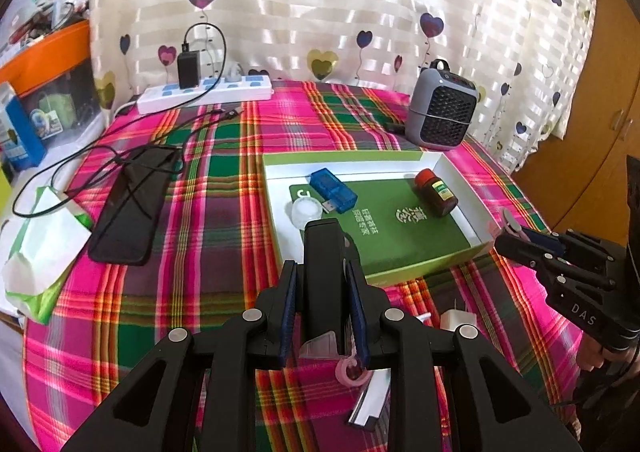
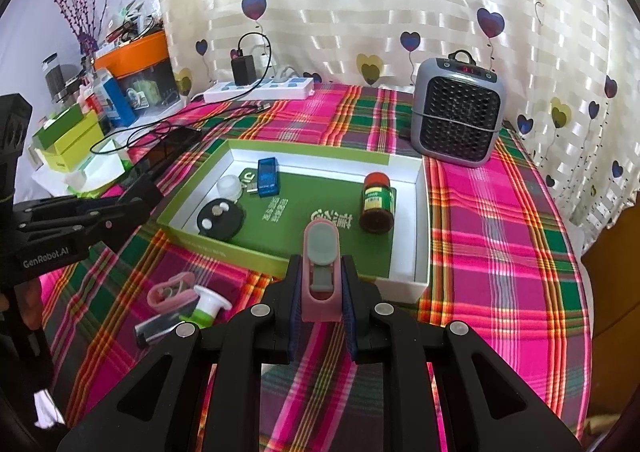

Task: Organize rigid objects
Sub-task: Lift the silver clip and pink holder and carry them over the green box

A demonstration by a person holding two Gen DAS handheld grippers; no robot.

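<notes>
Both grippers were clamped on small items in front of the green box.

Nearest the lens in the left view, the left gripper (image 1: pixel 322 276) was closed on a black flat object (image 1: pixel 323 264) at lower centre, its top end overlapping the near edge of the green box (image 1: pixel 420 272). In the right view, the right gripper (image 2: pixel 321 284) pinched a pink clip with a grey pad (image 2: pixel 321 268) at centre, just before the box's near rim. Inside the box lay a blue USB device (image 2: pixel 267 176), a brown bottle (image 2: pixel 376 202), a white cap (image 2: pixel 230 186) and a black round piece (image 2: pixel 220 218). On the plaid cloth (image 2: pixel 500 232) at lower left sat a pink ring-shaped item (image 2: pixel 172 296), a white and green piece (image 2: pixel 208 306) and a silver bar (image 2: pixel 158 326). A grey heater (image 2: pixel 458 112) stood at upper right.
</notes>
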